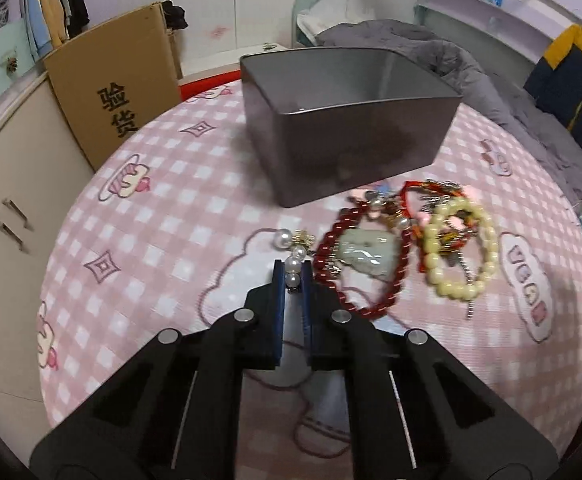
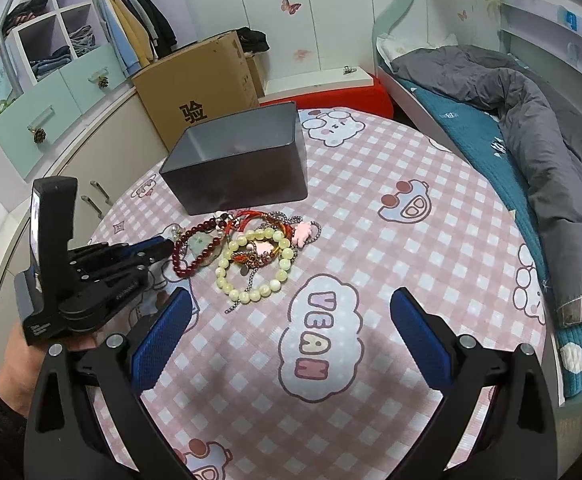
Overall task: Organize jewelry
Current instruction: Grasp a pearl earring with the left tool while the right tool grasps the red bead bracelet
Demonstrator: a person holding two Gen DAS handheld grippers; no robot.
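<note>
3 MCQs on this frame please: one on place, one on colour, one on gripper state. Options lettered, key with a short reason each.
1. Where does the jewelry pile lie relative to the grey box?
A. Inside it
B. On the tablecloth just in front of it
C. On the bed

2. What colour is the large bead bracelet at the right side of the pile?
A. Pale cream-yellow
B. Blue
C. Black

3. How does the left gripper stand?
A. Wide open above the box
B. Shut on nothing
C. Shut on the pearl piece

Key:
1 B: the pile sits on the pink checked cloth against the box's near wall.
2 A: its beads are cream-yellow, beside the dark red bracelet.
3 C: white pearls sit pinched between the blue pads; the right gripper is the wide-open one.
</note>
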